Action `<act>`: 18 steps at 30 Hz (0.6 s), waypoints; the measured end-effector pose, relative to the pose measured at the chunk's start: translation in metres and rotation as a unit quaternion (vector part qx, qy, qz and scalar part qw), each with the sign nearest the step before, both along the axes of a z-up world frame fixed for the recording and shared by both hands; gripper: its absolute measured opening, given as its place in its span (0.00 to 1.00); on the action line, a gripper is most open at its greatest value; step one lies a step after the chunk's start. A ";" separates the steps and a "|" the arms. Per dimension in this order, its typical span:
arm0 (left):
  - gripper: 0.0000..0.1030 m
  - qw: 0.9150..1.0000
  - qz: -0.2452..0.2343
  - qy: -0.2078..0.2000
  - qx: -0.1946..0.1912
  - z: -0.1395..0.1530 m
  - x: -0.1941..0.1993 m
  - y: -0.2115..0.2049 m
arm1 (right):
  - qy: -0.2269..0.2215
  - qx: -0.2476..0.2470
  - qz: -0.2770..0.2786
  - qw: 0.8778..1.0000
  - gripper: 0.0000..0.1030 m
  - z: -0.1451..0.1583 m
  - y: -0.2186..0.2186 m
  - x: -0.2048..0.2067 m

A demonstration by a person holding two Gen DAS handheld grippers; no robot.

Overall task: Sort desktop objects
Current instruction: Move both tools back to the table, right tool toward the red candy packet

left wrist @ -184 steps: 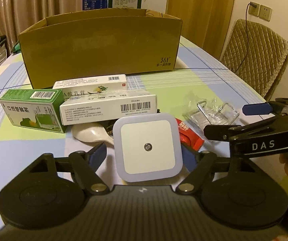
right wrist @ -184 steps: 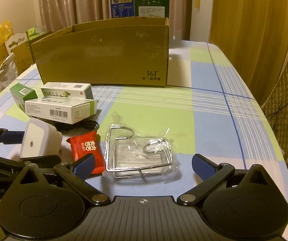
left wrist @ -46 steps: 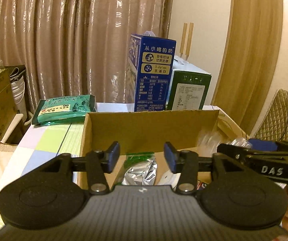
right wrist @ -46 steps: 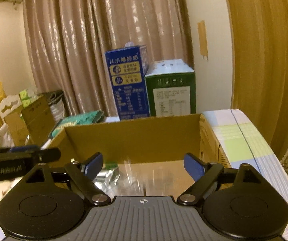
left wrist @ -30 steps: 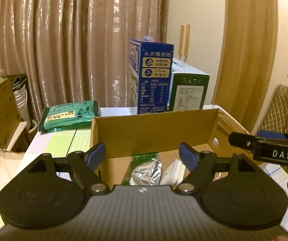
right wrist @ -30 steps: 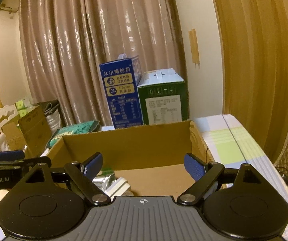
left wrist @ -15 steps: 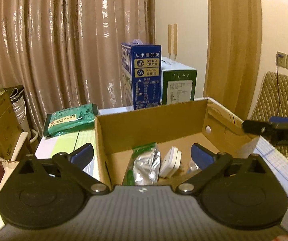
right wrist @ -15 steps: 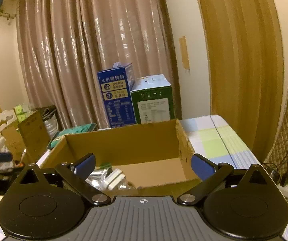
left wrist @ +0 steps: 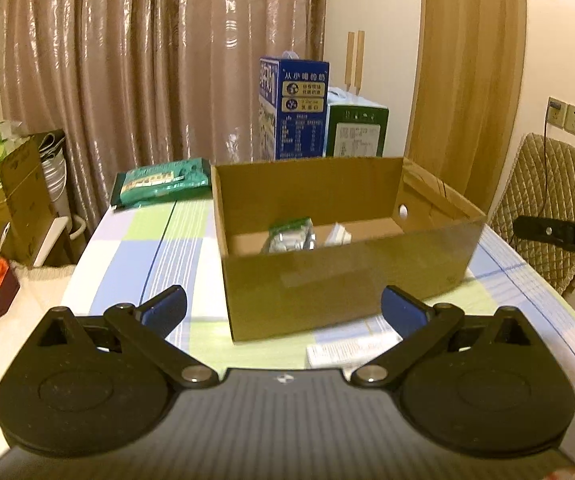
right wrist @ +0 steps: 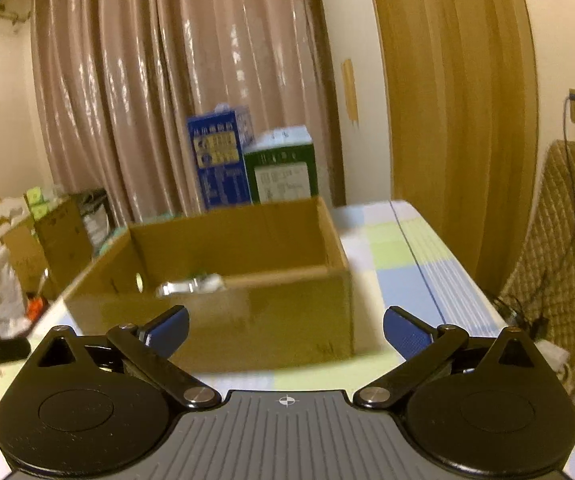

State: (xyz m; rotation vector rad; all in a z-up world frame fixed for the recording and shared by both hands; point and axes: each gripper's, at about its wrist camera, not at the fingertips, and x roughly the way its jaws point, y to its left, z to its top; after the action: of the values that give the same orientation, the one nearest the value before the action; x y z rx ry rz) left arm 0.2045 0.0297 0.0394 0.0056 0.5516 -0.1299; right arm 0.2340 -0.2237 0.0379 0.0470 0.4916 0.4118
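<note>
An open brown cardboard box stands on the checked tablecloth; it also shows in the right wrist view. Inside it lie a silver and green foil pouch and a white night light. The pouch also shows in the right wrist view. A white medicine box lies on the cloth just in front of the cardboard box. My left gripper is open and empty, in front of the box. My right gripper is open and empty, also short of the box.
A blue milk carton and a green carton stand behind the box. A green packet lies at the table's far left. A quilted chair stands to the right. Cartons and bags stand left of the table.
Both grippers have pulled back and away from above the box, so its front wall now shows. The night light and the clear packet lie in the box, released. Both jaws have opened wide.
</note>
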 end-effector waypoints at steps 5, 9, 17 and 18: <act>0.99 1.000 0.004 0.016 -0.009 -0.014 -0.032 -0.013 | 0.024 -0.021 0.001 0.999 0.98 -0.034 -0.021 -0.037; 0.99 0.999 -0.001 0.032 -0.019 -0.027 -0.055 -0.027 | 0.027 -0.047 0.014 0.998 0.97 -0.055 -0.029 -0.066; 0.99 0.998 -0.002 0.056 -0.018 -0.050 -0.079 -0.056 | 0.032 -0.087 0.067 0.993 0.87 -0.080 -0.027 -0.091; 0.99 0.998 -0.001 0.058 -0.016 -0.052 -0.080 -0.059 | 0.035 -0.088 0.071 0.993 0.84 -0.082 -0.027 -0.090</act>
State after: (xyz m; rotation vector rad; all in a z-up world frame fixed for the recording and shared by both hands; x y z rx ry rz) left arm 0.1240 -0.0293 -0.0130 -0.0331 0.6655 -0.1416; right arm 0.1439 -0.2503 -0.0444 -0.1457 0.6009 0.5058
